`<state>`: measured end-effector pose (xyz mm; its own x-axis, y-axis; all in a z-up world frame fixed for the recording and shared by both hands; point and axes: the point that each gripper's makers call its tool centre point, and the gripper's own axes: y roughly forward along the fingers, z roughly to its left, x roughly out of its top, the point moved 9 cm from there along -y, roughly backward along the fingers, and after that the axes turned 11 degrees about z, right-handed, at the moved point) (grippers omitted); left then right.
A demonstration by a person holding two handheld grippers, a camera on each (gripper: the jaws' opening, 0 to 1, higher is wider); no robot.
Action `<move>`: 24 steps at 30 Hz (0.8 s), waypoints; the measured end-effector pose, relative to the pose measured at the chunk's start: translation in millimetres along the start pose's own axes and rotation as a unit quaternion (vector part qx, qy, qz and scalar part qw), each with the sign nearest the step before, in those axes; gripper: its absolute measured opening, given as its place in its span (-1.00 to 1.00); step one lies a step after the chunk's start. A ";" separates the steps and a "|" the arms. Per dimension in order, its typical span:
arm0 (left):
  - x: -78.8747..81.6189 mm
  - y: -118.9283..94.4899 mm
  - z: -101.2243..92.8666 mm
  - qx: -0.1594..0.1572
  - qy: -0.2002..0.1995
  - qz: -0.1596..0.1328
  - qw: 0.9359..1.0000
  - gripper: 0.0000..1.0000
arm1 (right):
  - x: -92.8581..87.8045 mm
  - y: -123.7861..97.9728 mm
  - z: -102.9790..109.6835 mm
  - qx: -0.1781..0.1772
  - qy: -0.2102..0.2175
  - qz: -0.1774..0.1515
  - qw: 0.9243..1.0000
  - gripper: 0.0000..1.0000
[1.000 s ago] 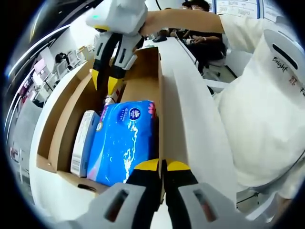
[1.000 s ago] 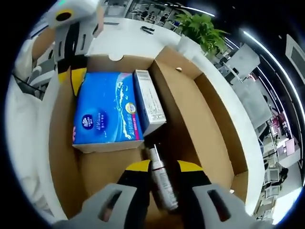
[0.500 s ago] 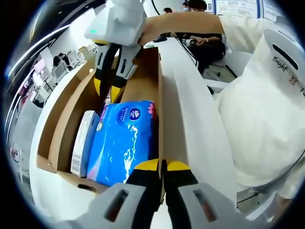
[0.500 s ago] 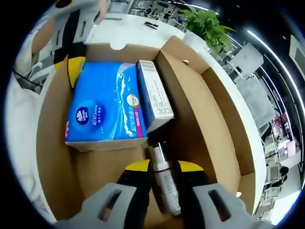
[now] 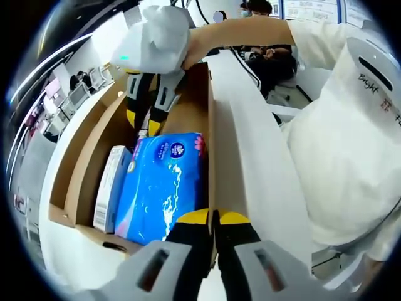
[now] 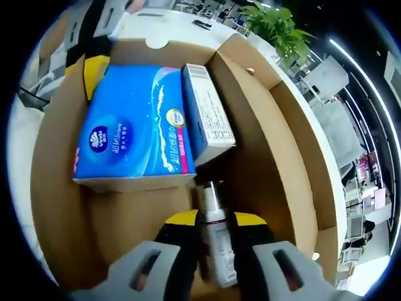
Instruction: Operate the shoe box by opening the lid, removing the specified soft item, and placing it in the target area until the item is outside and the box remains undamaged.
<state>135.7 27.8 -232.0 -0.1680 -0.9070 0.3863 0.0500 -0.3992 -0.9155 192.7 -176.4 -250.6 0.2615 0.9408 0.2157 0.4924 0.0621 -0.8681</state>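
Note:
An open cardboard shoe box lies on a white table. Inside it, a blue tissue pack lies beside a narrow white-and-blue carton. My left gripper is shut on the box's near side wall, and its yellow tip shows at the wall by the pack. My right gripper is down inside the box, shut on a small silvery bottle just short of the pack's end. From the left gripper view, the right gripper hangs at the box's far end.
The box's lid flap stands open along one long side. The white table runs past the box. A person in white stands close on the right. A potted plant and seated people are farther off.
My right gripper has moved closer to the tissue pack with the bottle still between its jaws. The left gripper has kept its hold on the box wall.

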 end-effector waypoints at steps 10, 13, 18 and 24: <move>0.2 0.2 0.2 -0.001 0.000 0.001 1.000 -0.97 | -9.7 -15.3 -0.9 0.106 0.035 0.079 0.991 -0.64; 0.2 0.3 0.4 -0.002 -0.001 0.002 1.000 -0.97 | -4.6 -14.3 -4.9 0.141 0.064 0.057 0.986 -0.42; 0.2 0.4 0.6 -0.003 -0.001 0.002 1.000 -0.97 | 2.5 -16.7 -4.8 0.138 0.038 0.036 0.989 -0.46; -0.1 0.4 0.9 -0.003 -0.001 0.002 1.000 -0.97 | 14.7 -7.6 -3.4 0.156 -0.002 0.084 0.984 -0.56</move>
<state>136.6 27.6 -232.3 -0.1653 -0.9085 0.3837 0.0456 -0.3957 -0.9172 195.7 -164.2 -239.3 0.3149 0.9475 0.0555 0.1639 0.0033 -0.9865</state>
